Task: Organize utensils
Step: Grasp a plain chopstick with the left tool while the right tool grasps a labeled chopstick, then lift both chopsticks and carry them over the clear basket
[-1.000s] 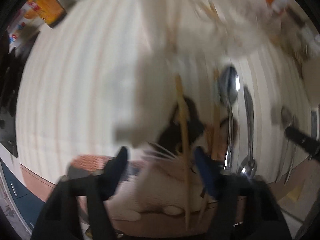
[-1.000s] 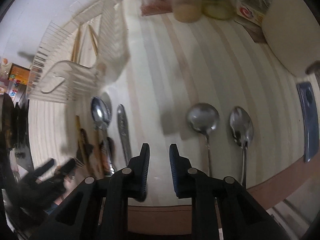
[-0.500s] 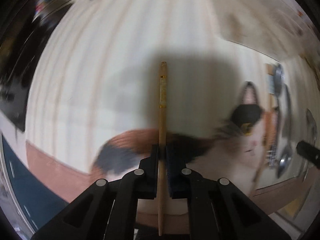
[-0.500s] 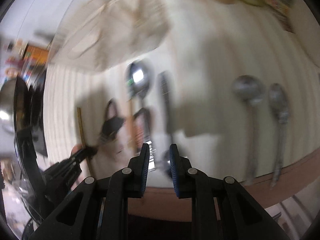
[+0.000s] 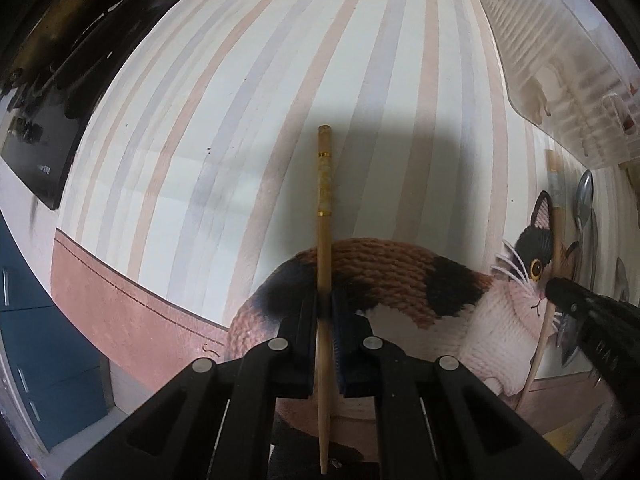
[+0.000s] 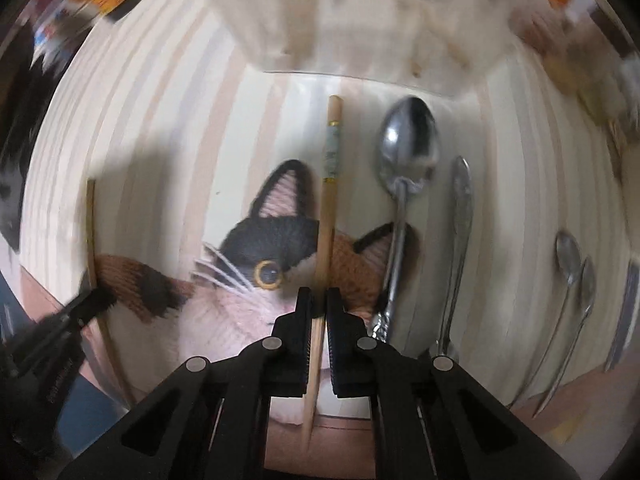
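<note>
Now each gripper's fingers clench one chopstick: left gripper (image 5: 327, 312) on its chopstick (image 5: 323, 216), right gripper (image 6: 319, 304) on another chopstick (image 6: 329, 208).

Home kitchen, striped cat-print table mat (image 5: 280, 80), dish rack (image 5: 560, 80), spoons (image 6: 404, 152) laid out

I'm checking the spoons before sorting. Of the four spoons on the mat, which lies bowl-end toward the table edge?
The second spoon from the left in the right wrist view: its handle points away toward the rack, while the other three show their bowls at the far end.

Each black hand-held gripper (image 5: 325, 312) shows round silver screws (image 5: 278, 344)
</note>
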Action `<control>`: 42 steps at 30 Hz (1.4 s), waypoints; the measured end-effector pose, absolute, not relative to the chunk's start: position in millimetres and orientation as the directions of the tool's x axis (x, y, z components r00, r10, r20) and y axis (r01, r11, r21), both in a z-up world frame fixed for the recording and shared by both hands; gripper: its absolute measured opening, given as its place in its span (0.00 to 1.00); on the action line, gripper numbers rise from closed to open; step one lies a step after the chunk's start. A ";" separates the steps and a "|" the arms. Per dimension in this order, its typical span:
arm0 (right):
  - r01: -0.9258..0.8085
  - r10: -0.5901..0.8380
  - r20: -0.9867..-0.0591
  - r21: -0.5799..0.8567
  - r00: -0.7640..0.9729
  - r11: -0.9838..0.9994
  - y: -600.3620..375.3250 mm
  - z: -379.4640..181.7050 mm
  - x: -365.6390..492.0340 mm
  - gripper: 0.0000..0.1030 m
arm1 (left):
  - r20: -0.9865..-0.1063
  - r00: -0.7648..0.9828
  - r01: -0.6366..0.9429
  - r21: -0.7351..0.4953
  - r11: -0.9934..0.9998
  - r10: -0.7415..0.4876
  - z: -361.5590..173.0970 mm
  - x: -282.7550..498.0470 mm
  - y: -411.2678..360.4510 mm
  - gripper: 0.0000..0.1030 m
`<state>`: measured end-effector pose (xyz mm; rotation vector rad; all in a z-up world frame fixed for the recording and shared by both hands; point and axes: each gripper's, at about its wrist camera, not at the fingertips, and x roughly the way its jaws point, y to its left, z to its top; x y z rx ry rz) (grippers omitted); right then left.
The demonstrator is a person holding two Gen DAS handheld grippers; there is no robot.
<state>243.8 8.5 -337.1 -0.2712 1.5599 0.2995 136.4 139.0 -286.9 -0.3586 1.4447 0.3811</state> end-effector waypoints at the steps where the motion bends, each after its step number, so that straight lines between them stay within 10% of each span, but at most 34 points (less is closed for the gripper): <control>1: -0.381 0.009 -1.000 0.010 -0.005 0.924 13.6 -336.8 240.4 0.07 | -0.996 0.088 -0.464 -0.014 0.886 0.030 -286.1 135.0 140.5 0.05; 27: -0.411 0.025 -1.000 0.022 0.002 0.911 -4.9 -339.5 228.9 0.06 | -0.994 0.080 -0.445 0.028 0.895 0.071 -307.9 148.7 149.1 0.04; 42: -0.409 0.213 -0.965 0.135 0.151 0.903 -45.1 -230.0 241.5 0.06 | -0.930 0.331 -0.403 0.012 0.915 0.158 -189.4 168.7 132.3 0.04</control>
